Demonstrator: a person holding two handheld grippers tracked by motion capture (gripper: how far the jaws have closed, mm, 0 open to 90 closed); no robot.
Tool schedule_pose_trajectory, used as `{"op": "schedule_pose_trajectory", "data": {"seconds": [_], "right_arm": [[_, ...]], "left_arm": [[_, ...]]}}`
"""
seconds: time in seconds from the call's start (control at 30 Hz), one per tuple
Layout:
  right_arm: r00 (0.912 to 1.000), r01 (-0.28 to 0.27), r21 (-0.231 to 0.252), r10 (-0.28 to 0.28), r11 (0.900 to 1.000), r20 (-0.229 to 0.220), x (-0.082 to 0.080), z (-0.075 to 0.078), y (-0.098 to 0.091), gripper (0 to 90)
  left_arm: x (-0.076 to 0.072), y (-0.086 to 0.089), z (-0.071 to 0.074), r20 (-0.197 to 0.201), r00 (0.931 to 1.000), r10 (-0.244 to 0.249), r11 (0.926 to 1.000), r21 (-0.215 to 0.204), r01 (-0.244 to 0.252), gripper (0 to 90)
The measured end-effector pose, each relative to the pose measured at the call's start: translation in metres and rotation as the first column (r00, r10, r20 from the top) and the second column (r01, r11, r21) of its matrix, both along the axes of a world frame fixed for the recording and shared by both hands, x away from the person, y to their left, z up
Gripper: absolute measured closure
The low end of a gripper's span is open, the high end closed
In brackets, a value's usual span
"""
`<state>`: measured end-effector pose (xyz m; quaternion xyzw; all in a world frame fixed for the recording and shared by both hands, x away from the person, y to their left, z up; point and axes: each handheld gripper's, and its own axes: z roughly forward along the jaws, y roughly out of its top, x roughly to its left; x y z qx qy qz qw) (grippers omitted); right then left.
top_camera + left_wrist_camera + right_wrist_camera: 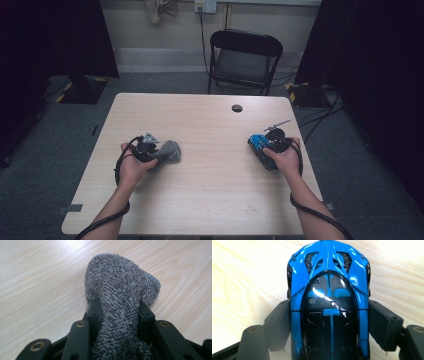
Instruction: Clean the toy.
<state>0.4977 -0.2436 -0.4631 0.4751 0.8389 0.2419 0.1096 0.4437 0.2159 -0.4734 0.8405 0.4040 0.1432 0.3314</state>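
Observation:
A grey terry cloth point(120, 290) is bunched between the jaws of my left gripper point(120, 308), which is shut on it; its free end rests on the wooden table point(37, 277). From the high view the same cloth point(169, 151) sticks out to the right of the left gripper point(156, 153). A glossy blue and black toy car point(329, 302) sits lengthwise between the black pads point(384, 322) of my right gripper point(329, 325), which press on both its sides. Seen from above, the car point(257, 142) is at the table's right with the right gripper point(261, 147) shut on it.
The light wood table point(210, 185) has a round cable hole point(237, 108) near its far edge. A black folding chair point(243, 60) stands behind the table. Dark curtains point(370, 50) hang at both sides, and cables point(315, 117) lie on the floor at the right.

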Motion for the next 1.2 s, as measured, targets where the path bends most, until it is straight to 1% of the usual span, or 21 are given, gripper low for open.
{"op": "schedule_pose_trajectory", "data": {"seconds": [0.1, 0.2, 0.27, 0.3, 0.37, 0.4, 0.43, 0.53, 0.7, 0.73, 0.83, 0.87, 0.9, 0.93, 1.03, 1.1, 1.2], "right_arm": [[0.9999, 0.014, 0.006, -0.014, 0.9999, 0.005, 0.001, -0.004, 0.001, 26.2], [0.9998, 0.017, 0.009, -0.017, 0.9998, 0.003, 0.003, -0.009, 0.002, 25.8], [1.0000, 0.008, 0.005, -0.008, 1.0000, -0.001, 0.003, -0.013, 0.002, 25.6], [1.0000, 0.009, 0.004, -0.009, 1.0000, 0.004, 0.003, -0.014, 0.003, 25.7], [1.0000, 0.004, 0.008, -0.004, 1.0000, 0.009, 0.004, -0.014, 0.003, 25.6], [0.9999, 0.004, 0.005, -0.004, 1.0000, 0.010, 0.004, -0.014, 0.003, 25.6], [0.9999, 0.000, 0.002, 0.000, 1.0000, 0.012, 0.005, -0.014, 0.004, 25.6], [0.9997, 0.004, 0.008, -0.004, 1.0000, 0.024, 0.004, -0.016, 0.004, 25.6], [0.9994, -0.013, 0.005, 0.013, 0.9999, 0.032, 0.003, -0.016, 0.003, 25.6], [0.9993, -0.013, 0.006, 0.013, 0.9999, 0.034, 0.003, -0.016, 0.003, 25.6], [0.9984, -0.022, 0.006, 0.022, 0.9997, 0.052, 0.002, -0.018, 0.002, 25.5], [0.9981, -0.030, 0.008, 0.029, 0.9995, 0.054, 0.002, -0.018, 0.002, 25.4], [0.9981, -0.032, 0.007, 0.032, 0.9995, 0.054, 0.002, -0.018, 0.001, 25.4], [0.9981, -0.035, 0.005, 0.035, 0.9994, 0.050, 0.002, -0.017, 0.001, 25.4], [0.9977, -0.044, -0.001, 0.044, 0.9990, 0.052, 0.002, -0.016, 0.002, 25.1], [0.9974, -0.045, 0.000, 0.045, 0.9990, 0.056, 0.002, -0.017, 0.001, 25.2], [0.9974, -0.043, 0.002, 0.043, 0.9991, 0.057, 0.001, -0.016, 0.001, 25.0]], "left_arm": [[0.002, 0.003, -0.001, -0.002, 1.0000, 0.009, 1.0000, 0.002, -0.009, 63.4], [0.004, 0.005, -0.001, 0.000, 0.9998, 0.021, 0.9998, 0.003, -0.021, 63.1], [0.005, 0.007, 0.000, -0.002, 0.9997, 0.023, 0.9997, 0.006, -0.023, 63.0], [0.006, 0.008, 0.000, -0.004, 0.9997, 0.024, 0.9997, 0.004, -0.024, 62.8], [0.007, 0.009, 0.000, -0.007, 0.9997, 0.023, 0.9997, 0.005, -0.023, 62.7], [0.009, 0.009, -0.001, -0.005, 0.9994, 0.034, 0.9994, -0.006, -0.034, 62.6], [0.010, 0.009, -0.001, -0.008, 0.9994, 0.035, 0.9994, -0.009, -0.035, 62.4], [0.011, 0.009, -0.001, -0.011, 0.9992, 0.038, 0.9992, -0.010, -0.038, 61.7], [0.011, 0.009, -0.001, -0.010, 0.9993, 0.037, 0.9992, -0.013, -0.037, 60.0], [0.011, 0.008, -0.002, -0.012, 0.9991, 0.042, 0.9988, -0.024, -0.042, 59.2], [0.011, 0.008, -0.002, -0.011, 0.9992, 0.039, 0.9989, -0.023, -0.040, 57.5], [0.011, 0.008, -0.002, 0.003, 0.9993, 0.036, 0.9993, -0.013, -0.036, 55.6], [0.012, 0.008, -0.002, 0.013, 0.9993, 0.034, 0.9994, -0.006, -0.034, 51.6], [0.012, 0.007, -0.003, 0.016, 0.9989, 0.044, 0.9990, -0.013, -0.043, 48.6], [0.012, 0.006, -0.003, 0.018, 0.9991, 0.038, 0.9992, -0.010, -0.038, 40.4], [0.012, 0.004, -0.002, 0.027, 0.9990, 0.036, 0.9993, -0.010, -0.036, 34.0], [0.012, 0.003, -0.002, 0.024, 0.9989, 0.040, 0.9990, -0.022, -0.040, 27.4]]}}
